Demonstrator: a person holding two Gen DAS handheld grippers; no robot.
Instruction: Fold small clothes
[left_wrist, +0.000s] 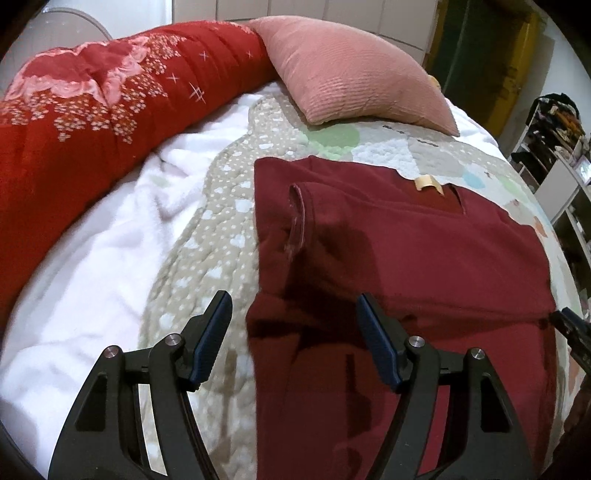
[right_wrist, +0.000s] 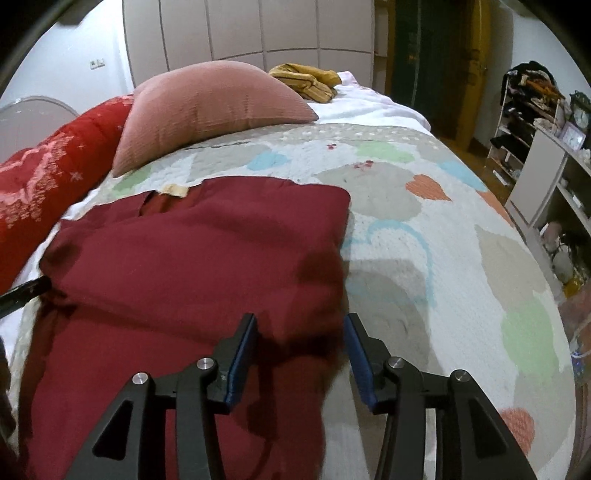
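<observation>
Nearest the lens in each wrist view stand the black arms and blue pads of a hand-held gripper, and both hang over the maroon garment (left_wrist: 406, 258), which serves as landmark for everything else. Under that garment spreads the bed's patchwork quilt (right_wrist: 424, 258), beige and white with pastel hearts, showing bare on either side of the cloth. Beyond the garment's left edge, past a strip of white fleecy blanket (left_wrist: 92, 258), runs a long red comforter (left_wrist: 92, 122) with pink and white print. Behind the garment's far edge, toward the headboard, a pink ribbed pillow (left_wrist: 351, 74) rests on the quilt, and farther back still lies a bundle of mustard cloth (right_wrist: 306, 79). Off beyond the garment's right side, past the bed, stand open shelves (right_wrist: 524, 110) crowded with small items. The garment itself lies flat with a sleeve folded inward and a pale neck label (left_wrist: 428, 184) at its far edge. Over the garment's left border the left hand-held gripper (left_wrist: 293, 306) stands wide apart, nothing between its pads. Over its right border the right hand-held gripper (right_wrist: 301, 328) is parted too, its pads clear of the cloth below them.
</observation>
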